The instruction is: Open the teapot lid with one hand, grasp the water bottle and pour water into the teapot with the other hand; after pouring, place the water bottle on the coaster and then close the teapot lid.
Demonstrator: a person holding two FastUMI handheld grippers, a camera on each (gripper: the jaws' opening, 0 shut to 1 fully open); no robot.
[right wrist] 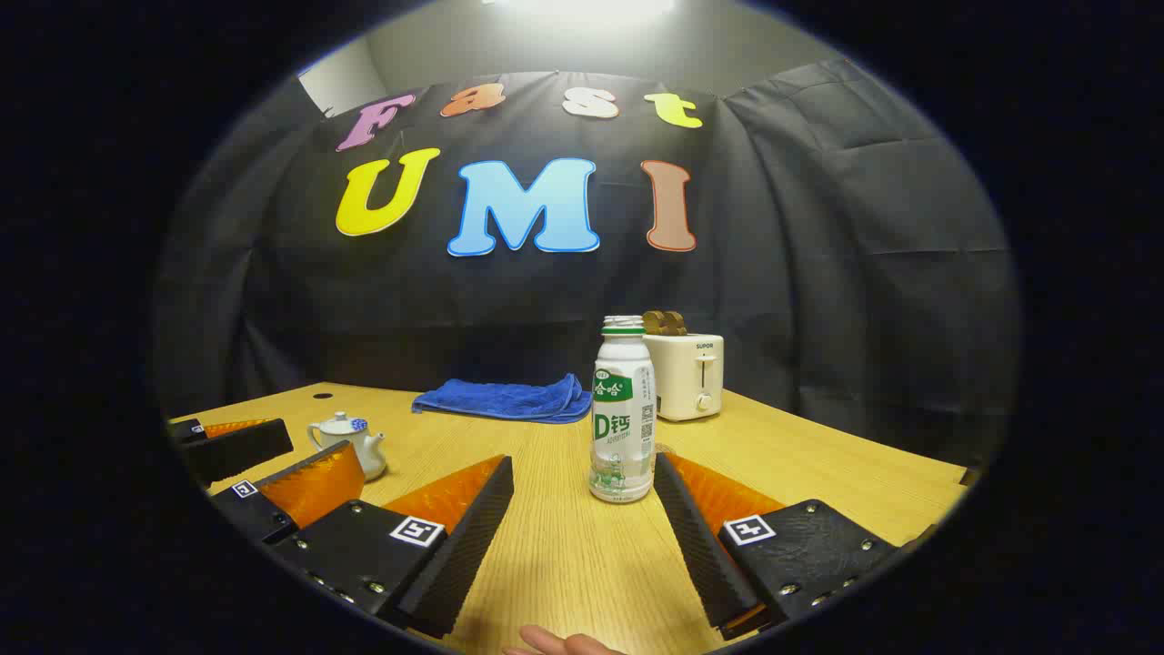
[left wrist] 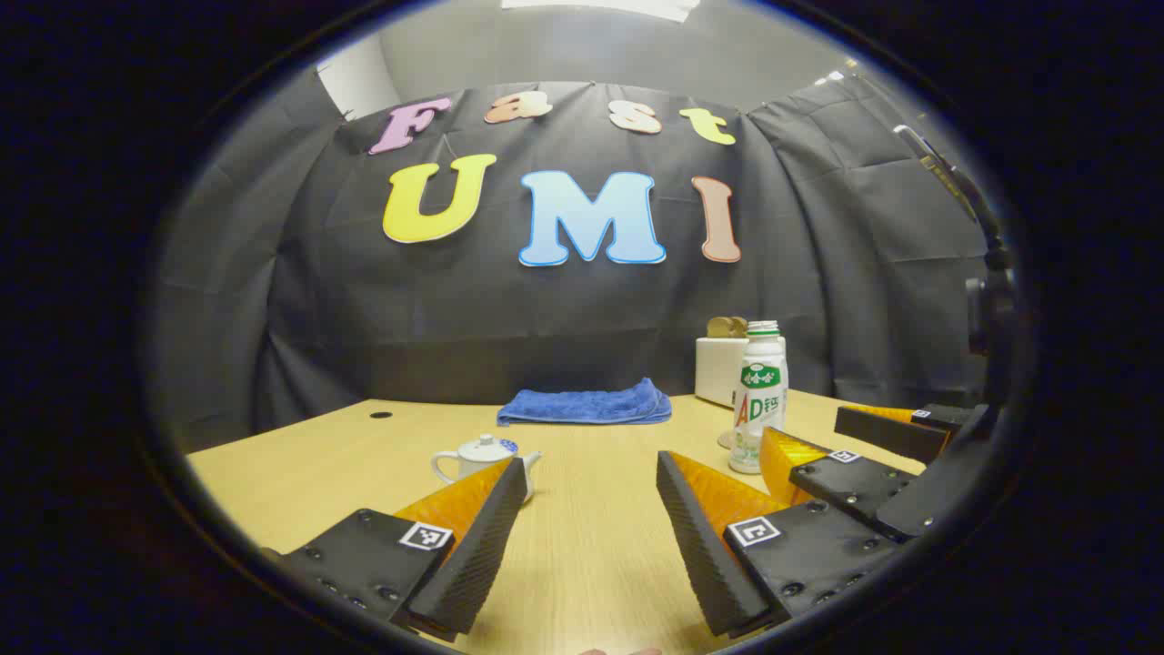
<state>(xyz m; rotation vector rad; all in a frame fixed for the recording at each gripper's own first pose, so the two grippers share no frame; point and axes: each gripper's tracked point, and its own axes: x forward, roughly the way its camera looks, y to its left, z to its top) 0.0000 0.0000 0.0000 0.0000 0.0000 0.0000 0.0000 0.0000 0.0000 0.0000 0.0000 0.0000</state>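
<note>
Left gripper view has the left gripper [left wrist: 591, 509] spread wide above the table [left wrist: 582, 564], the lidded teapot [left wrist: 482, 457] just past its left finger, while the right gripper [right wrist: 582, 509] — spread too — faces the upright bottle [right wrist: 623, 418] between its fingers, untouched — towel [right wrist: 505, 398] and toaster [right wrist: 687, 375] behind

A light wooden table [right wrist: 818, 464] is carrying everything. A small white teapot [right wrist: 350, 441], lid on, is standing toward its left side, and a water bottle [right wrist: 623, 418] is standing upright nearer the middle. A folded blue towel [right wrist: 505, 400] is lying along the far edge, and a cream toaster [right wrist: 689, 375] is sitting toward the far right corner.
</note>
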